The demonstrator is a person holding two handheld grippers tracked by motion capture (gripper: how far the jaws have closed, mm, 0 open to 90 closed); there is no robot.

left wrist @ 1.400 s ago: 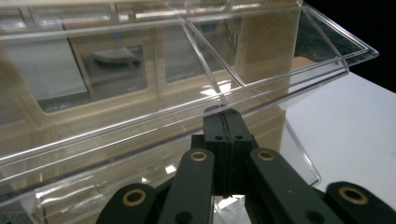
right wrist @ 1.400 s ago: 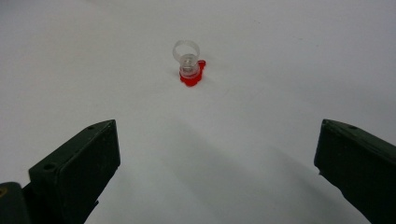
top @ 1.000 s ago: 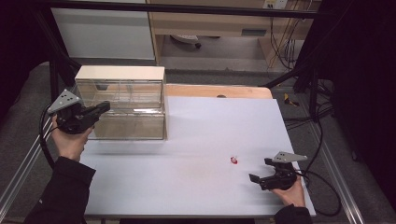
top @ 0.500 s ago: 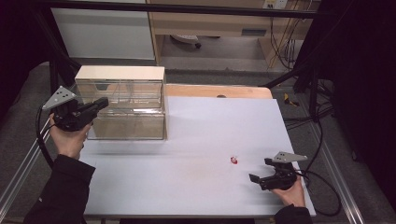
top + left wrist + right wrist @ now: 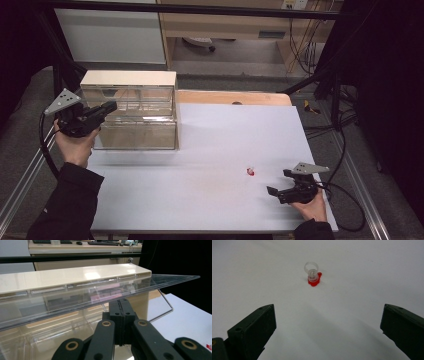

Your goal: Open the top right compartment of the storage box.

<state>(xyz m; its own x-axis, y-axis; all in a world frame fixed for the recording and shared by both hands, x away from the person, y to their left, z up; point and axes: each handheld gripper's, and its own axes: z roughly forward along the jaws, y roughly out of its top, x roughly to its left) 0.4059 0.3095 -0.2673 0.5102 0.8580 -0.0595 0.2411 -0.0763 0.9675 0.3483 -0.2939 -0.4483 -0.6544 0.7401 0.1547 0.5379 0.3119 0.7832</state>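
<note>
Ring (image 5: 313, 275) sitting untouched near the table's (image 5: 210, 200) front right edge

Left gripper (image 5: 107, 107), clenched, is lifting the clear organizer's (image 5: 131, 100) lid (image 5: 105, 293) at the back left; right gripper (image 5: 279, 186), released, is waiting just beside the ring.

White table (image 5: 210, 200) carries a clear drawer cabinet (image 5: 135, 117) at far left and a small red-and-clear ring (image 5: 250, 171) near right.

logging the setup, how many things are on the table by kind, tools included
clear drawer box: 1
small red and clear ring: 1
tools: 2, left tool and right tool
total: 4
</note>
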